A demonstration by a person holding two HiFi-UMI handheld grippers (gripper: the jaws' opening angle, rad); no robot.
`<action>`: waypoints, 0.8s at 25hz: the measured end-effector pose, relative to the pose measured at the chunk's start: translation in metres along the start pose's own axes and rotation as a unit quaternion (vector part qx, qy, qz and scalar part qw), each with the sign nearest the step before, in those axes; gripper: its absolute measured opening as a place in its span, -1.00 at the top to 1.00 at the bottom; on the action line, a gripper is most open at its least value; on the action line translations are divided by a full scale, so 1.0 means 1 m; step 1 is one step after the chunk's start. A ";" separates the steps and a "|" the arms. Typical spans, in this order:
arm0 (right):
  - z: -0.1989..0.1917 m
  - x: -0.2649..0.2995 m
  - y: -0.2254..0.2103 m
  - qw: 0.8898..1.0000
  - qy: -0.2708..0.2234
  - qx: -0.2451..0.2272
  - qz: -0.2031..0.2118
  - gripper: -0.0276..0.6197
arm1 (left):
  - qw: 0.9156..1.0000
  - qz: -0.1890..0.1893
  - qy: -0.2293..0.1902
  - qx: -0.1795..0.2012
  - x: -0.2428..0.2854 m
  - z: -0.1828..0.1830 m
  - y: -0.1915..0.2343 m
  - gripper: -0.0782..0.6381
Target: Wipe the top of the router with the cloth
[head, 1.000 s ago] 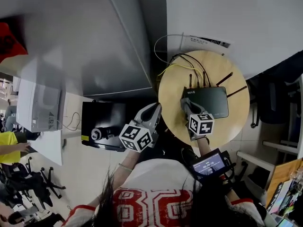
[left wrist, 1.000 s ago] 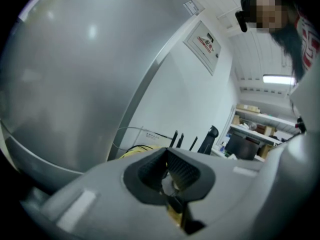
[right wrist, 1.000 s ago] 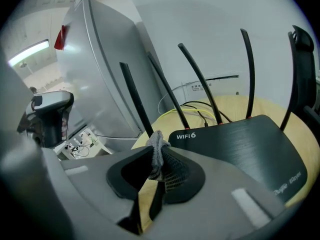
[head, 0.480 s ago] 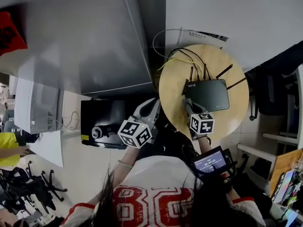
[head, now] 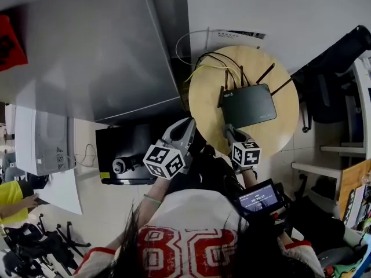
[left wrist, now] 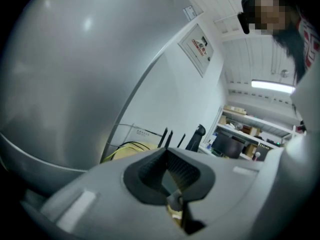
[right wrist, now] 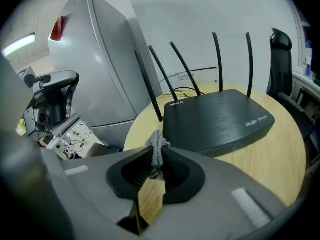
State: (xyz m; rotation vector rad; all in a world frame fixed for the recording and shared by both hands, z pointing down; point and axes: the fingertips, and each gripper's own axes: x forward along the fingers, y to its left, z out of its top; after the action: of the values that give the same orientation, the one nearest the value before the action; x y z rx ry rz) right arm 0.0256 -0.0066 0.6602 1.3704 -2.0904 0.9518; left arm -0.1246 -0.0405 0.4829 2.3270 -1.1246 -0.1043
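Right gripper (right wrist: 157, 156) pinches the cloth (right wrist: 158, 149) just short of the router (right wrist: 217, 116).

Its 2 jaws are clamped on a small grey bunch of cloth that sticks up between them. The router lies flat on the round wooden table (right wrist: 265, 169), ahead of this gripper and a little to its right, near but not touching, with its antennas standing along the far edge. This looks like the approach, with wiping not yet begun. The next move likely calls for carrying the cloth over the router's near edge, setting it down on the dark top, then sweeping across it clear of the antennas. The left gripper (head: 185, 127) hangs beside the table's left edge, jaws together with nothing between them.
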 end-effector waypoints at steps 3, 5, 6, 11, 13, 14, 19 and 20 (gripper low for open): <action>0.001 -0.005 0.005 1.000 -0.010 0.008 -0.004 0.78 | 1.000 -0.011 0.004 0.002 -0.004 -0.002 -0.002 0.78; 0.004 -0.007 0.011 1.000 -0.018 0.008 0.000 0.78 | 1.000 -0.015 0.006 0.002 -0.006 -0.004 -0.002 0.78; 0.005 -0.008 0.014 1.000 -0.021 0.008 0.002 0.78 | 1.000 -0.016 0.007 0.000 -0.007 -0.005 -0.002 0.78; -0.003 -0.013 0.022 1.000 -0.021 0.004 0.011 0.78 | 1.000 -0.022 0.007 -0.009 -0.008 -0.012 -0.005 0.78; -0.009 -0.014 0.019 1.000 -0.012 0.000 0.013 0.78 | 1.000 -0.022 0.004 -0.012 -0.006 -0.013 -0.008 0.78; -0.011 -0.014 0.017 1.000 -0.007 -0.002 0.015 0.78 | 1.000 -0.021 0.002 -0.013 -0.004 -0.013 -0.008 0.78; -0.014 -0.014 0.003 0.999 0.005 -0.020 0.031 0.78 | 1.000 -0.013 -0.002 -0.011 0.011 -0.013 -0.018 0.78; -0.013 -0.014 -0.001 0.999 0.006 -0.023 0.035 0.78 | 1.000 -0.010 -0.003 -0.011 0.015 -0.014 -0.020 0.78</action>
State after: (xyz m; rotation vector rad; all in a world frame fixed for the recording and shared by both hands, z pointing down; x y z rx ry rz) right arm 0.0324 0.0115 0.6598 1.2738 -2.1506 0.9314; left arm -0.0969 -0.0355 0.4870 2.3213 -1.0973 -0.1298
